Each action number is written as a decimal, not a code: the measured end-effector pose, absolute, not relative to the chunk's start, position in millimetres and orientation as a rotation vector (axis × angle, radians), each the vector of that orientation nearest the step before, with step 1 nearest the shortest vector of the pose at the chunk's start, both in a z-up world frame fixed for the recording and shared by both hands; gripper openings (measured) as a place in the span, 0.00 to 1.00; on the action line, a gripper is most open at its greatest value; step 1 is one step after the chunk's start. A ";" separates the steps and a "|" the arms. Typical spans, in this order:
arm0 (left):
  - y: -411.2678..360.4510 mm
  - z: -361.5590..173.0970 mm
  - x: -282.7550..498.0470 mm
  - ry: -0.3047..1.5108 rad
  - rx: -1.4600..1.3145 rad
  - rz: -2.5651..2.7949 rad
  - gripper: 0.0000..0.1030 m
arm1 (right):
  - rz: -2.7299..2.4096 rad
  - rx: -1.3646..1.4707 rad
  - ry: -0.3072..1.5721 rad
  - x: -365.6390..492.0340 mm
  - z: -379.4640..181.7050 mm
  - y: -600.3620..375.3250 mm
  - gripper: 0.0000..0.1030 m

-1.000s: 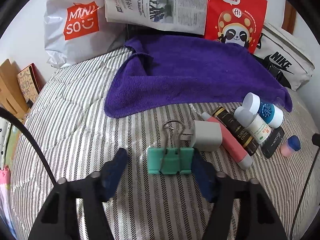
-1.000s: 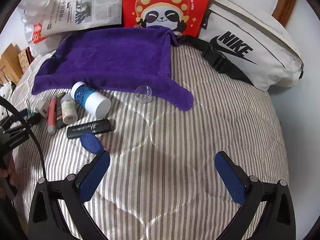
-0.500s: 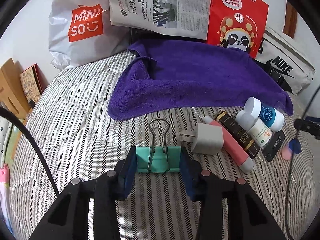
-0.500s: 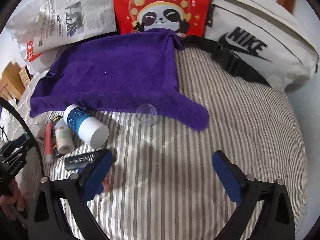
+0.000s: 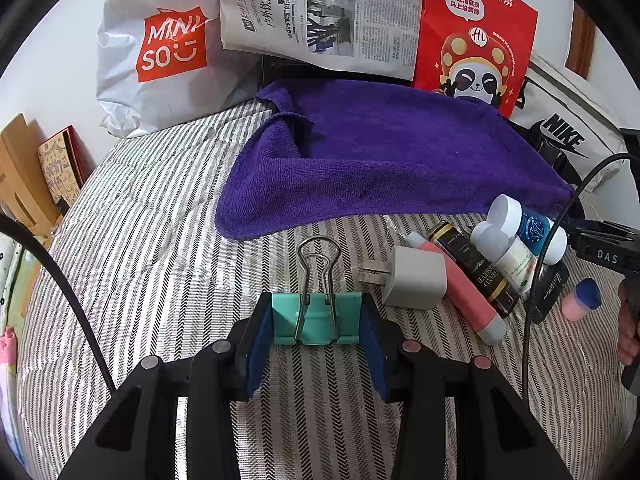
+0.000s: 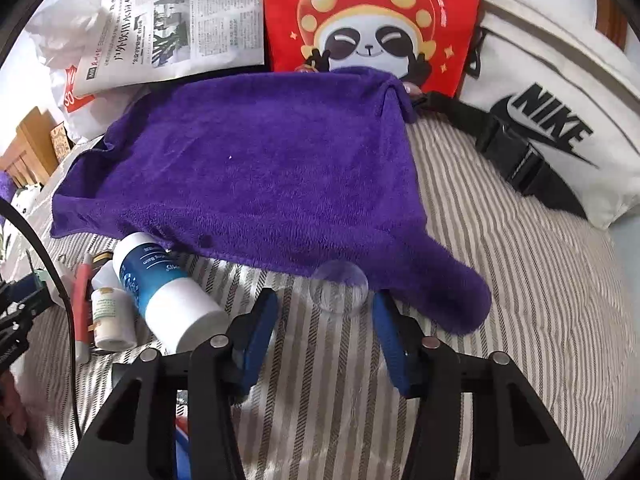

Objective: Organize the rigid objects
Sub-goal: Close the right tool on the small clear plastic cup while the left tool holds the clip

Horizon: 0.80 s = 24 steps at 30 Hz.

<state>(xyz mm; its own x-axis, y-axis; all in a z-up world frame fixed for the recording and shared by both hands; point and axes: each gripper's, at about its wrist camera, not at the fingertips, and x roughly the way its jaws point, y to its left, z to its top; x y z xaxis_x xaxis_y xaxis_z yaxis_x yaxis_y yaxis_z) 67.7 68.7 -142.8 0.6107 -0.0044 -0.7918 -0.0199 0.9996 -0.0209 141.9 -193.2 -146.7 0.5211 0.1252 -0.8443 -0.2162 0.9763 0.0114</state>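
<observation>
My left gripper (image 5: pixel 317 320) is shut on a teal binder clip (image 5: pixel 316 318) with steel handles, on the striped bedspread. Right of it lie a white charger plug (image 5: pixel 416 282), a pink tube (image 5: pixel 460 288), a dark tube (image 5: pixel 476 268), a small white bottle (image 5: pixel 506 252), a blue-and-white bottle (image 5: pixel 528 228) and a blue-capped pink item (image 5: pixel 580 300). My right gripper (image 6: pixel 325 320) is partly closed around a clear round cap (image 6: pixel 339 286) at the purple towel's (image 6: pixel 260 176) edge, with gaps on both sides. The blue-and-white bottle (image 6: pixel 164 292) lies to its left.
At the back stand a Miniso bag (image 5: pixel 160 52), a newspaper (image 5: pixel 320 12), a red panda bag (image 6: pixel 372 16) and a white Nike bag (image 6: pixel 552 112). Wooden items and a book (image 5: pixel 60 168) are at the left edge. A black cable (image 5: pixel 560 240) crosses the right side.
My left gripper has closed on the binder clip. My right gripper has moved forward to the clear cap and narrowed around it.
</observation>
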 end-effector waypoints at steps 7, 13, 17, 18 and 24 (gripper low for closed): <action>68.6 -142.3 67.3 0.914 -0.036 0.003 0.38 | 0.206 -0.050 0.990 146.3 -148.6 -200.0 0.26; 71.1 -142.3 67.4 0.913 -0.052 -0.004 0.38 | 0.203 -0.044 1.010 139.5 -144.3 -209.3 0.26; 75.4 -141.5 66.7 0.910 -0.075 -0.019 0.38 | 0.201 -0.009 1.019 132.4 -138.1 -221.8 0.26; 76.9 -141.0 67.1 0.914 -0.089 -0.024 0.38 | 0.204 0.000 1.019 130.8 -136.4 -224.2 0.26; 83.9 -136.7 67.9 0.935 -0.151 -0.021 0.38 | 0.227 -0.019 0.992 118.7 -118.9 -233.2 0.26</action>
<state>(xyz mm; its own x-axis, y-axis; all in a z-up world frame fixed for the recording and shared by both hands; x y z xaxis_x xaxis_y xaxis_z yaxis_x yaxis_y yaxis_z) 67.9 83.9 -136.7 0.5943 -0.0837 -0.7999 -0.0477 0.9892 -0.1389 118.7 -233.2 -118.9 0.5255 0.1812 -0.8313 -0.1982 0.9762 0.0874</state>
